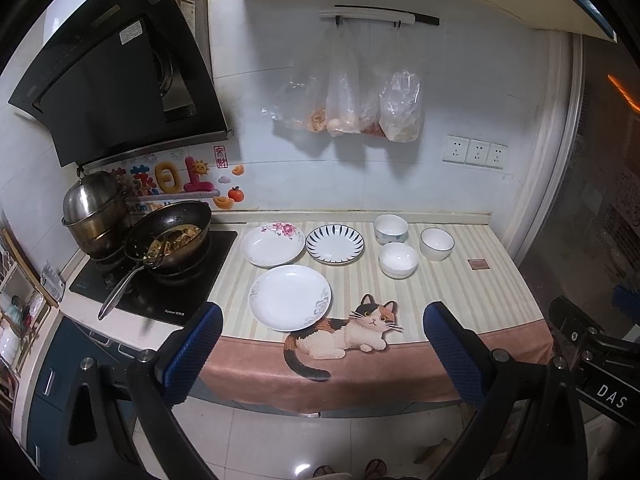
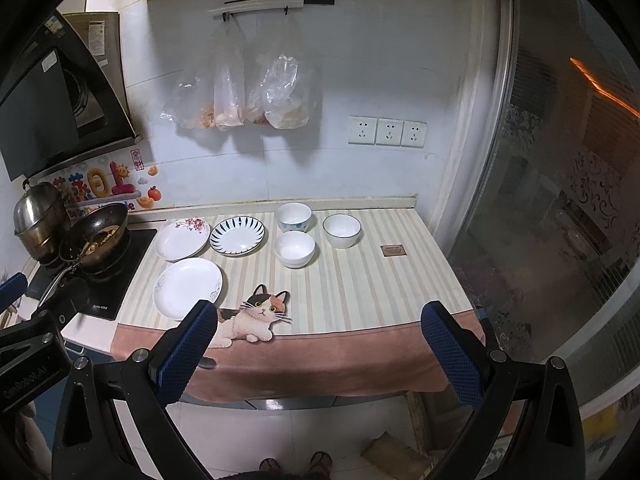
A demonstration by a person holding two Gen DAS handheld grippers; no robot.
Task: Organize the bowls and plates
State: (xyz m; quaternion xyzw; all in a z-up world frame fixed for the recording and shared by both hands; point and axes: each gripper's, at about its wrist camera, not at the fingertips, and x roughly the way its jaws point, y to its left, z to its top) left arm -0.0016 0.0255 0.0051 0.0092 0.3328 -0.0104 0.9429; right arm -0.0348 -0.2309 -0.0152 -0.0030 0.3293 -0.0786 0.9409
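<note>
While both tools (image 1: 322,340) (image 2: 320,336) gape wide, empty, three white plates (image 1: 290,297) — one floral, one blue-striped — lie beside three bowls (image 1: 398,259).

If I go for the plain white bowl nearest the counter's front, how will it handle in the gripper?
The plain white bowl looks like glazed ceramic, so probably rigid, fragile and slippery against the pads. Its rounded wall narrows toward the base, so a rim pinch may hold better. It sits on the striped cloth, which could bunch if pushed. Both grippers, left and right, are open.
</note>
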